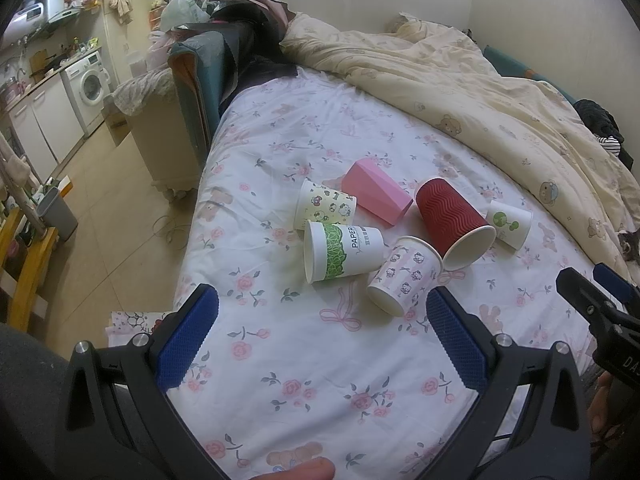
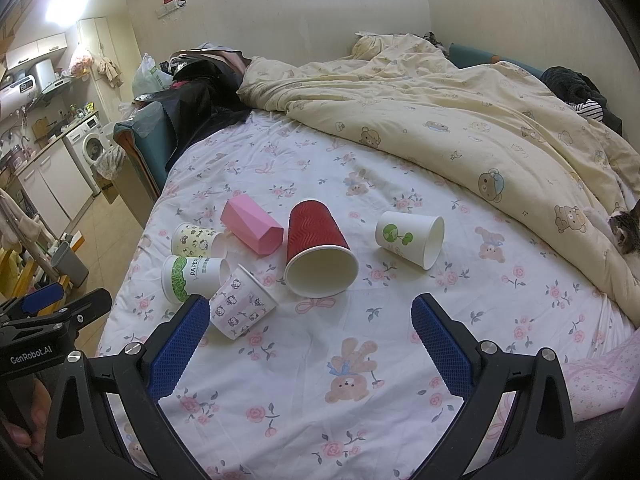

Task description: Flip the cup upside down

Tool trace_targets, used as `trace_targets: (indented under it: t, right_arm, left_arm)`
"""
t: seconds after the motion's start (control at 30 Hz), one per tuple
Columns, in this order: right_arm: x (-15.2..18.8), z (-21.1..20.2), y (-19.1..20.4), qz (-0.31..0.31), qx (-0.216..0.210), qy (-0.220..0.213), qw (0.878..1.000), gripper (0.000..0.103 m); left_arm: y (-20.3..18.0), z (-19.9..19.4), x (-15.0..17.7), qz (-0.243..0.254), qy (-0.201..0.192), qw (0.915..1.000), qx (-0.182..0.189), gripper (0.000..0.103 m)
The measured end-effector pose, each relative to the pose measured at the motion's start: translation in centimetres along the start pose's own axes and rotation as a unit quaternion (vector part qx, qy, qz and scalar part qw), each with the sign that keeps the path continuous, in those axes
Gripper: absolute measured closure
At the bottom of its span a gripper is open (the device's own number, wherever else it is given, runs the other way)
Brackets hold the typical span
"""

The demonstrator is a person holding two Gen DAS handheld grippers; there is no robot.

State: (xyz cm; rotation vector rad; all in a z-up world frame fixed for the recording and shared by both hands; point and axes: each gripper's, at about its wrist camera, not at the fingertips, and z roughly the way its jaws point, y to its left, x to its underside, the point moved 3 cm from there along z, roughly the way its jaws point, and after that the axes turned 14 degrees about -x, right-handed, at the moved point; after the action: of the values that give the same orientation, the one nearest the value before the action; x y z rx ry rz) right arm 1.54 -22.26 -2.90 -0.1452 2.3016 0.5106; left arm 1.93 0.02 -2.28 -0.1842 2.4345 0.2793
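Several cups lie on their sides on the floral bed sheet (image 1: 320,380). A red ribbed cup (image 1: 450,218) (image 2: 316,244) lies with its mouth toward me. Beside it lie a pink faceted cup (image 1: 378,192) (image 2: 252,226), a green-patterned "PAPER" cup (image 1: 344,252) (image 2: 194,274), a pink cartoon cup (image 1: 404,276) (image 2: 242,304), a yellow cartoon cup (image 1: 324,206) (image 2: 196,240) and a white cup with a green tree logo (image 1: 510,224) (image 2: 410,238). My left gripper (image 1: 320,312) is open and empty, short of the cups. My right gripper (image 2: 310,316) is open and empty, just before the red cup.
A cream bear-print duvet (image 2: 460,120) is bunched across the far side of the bed. A cat (image 2: 626,226) lies at the right edge. The bed's left edge drops to a tiled floor (image 1: 100,220) with a grey bin (image 1: 56,212). The other gripper shows at the right (image 1: 600,312).
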Motion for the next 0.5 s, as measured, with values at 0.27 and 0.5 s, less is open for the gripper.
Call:
trace_targets:
  t: [0.27,0.5]
  right_arm:
    - [0.0,0.0,0.0,0.0,0.0,0.0,1.0,0.0]
    - [0.0,-0.1,-0.1,0.0,-0.001,0.0,1.0,0.0]
  left_arm:
    - [0.0,0.0,0.0,0.0,0.001,1.0,-0.001,0.0]
    - [1.1,0.5,0.5,0.0,0.002,1.0,-0.001,0.0]
